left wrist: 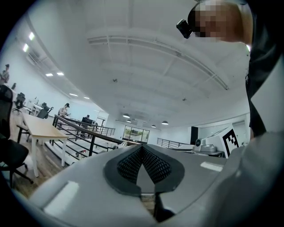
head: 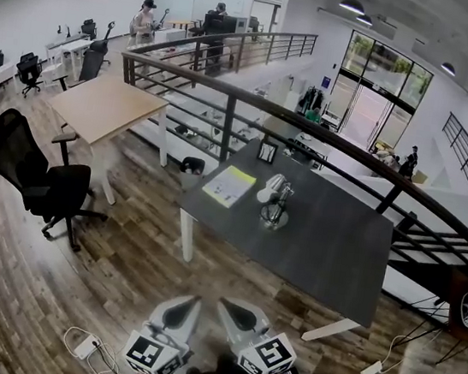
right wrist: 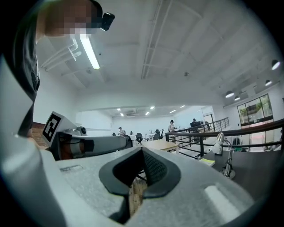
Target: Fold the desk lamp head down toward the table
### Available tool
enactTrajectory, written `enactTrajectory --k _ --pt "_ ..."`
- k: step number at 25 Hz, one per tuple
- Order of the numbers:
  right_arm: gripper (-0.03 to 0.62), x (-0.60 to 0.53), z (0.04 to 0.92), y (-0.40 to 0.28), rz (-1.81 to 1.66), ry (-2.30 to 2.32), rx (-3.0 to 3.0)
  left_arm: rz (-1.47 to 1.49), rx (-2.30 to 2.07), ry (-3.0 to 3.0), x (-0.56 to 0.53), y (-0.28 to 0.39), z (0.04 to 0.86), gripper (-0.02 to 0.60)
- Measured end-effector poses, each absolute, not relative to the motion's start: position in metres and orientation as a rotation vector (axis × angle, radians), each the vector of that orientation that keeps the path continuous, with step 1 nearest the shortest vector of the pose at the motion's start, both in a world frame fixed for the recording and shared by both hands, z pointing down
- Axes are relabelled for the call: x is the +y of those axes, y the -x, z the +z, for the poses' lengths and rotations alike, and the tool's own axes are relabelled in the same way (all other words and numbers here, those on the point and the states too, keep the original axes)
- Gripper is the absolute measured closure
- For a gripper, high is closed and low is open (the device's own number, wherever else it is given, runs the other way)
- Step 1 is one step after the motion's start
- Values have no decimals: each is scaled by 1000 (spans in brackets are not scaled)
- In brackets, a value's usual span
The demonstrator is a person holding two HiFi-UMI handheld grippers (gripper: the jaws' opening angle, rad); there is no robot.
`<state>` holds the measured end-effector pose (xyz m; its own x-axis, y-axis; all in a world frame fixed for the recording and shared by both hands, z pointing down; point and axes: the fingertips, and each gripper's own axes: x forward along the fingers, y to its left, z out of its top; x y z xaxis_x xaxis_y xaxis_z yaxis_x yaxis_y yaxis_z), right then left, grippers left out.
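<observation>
The left gripper (head: 183, 309) and the right gripper (head: 239, 314) both have their jaws pressed together on nothing. They sit at the 6 o'clock edge of the head view, well apart from the desk lamp (head: 274, 201), which stands on the dark worktop (head: 338, 248) at about 12 to 1 o'clock from them, with a yellow notepad (head: 228, 185) at its 9 o'clock. To do the step well, one gripper should probably steady the base while the other opens, takes the pale lamp head (head: 270, 187) and swings it down gently, so the lamp neither tips nor slides.
</observation>
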<state>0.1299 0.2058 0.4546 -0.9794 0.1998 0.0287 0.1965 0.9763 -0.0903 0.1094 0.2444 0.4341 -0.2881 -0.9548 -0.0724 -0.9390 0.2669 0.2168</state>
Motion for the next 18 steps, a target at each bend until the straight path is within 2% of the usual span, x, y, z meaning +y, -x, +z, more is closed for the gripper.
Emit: enactTrajectory --k 8,18 --pt "592 155 455 -87 151 370 -3091 -309 -2478 -1779 196 -71 435 580" --pt "592 35 444 -38 131 379 -3102 -327 -2473 -1783 75 -22 427 580"
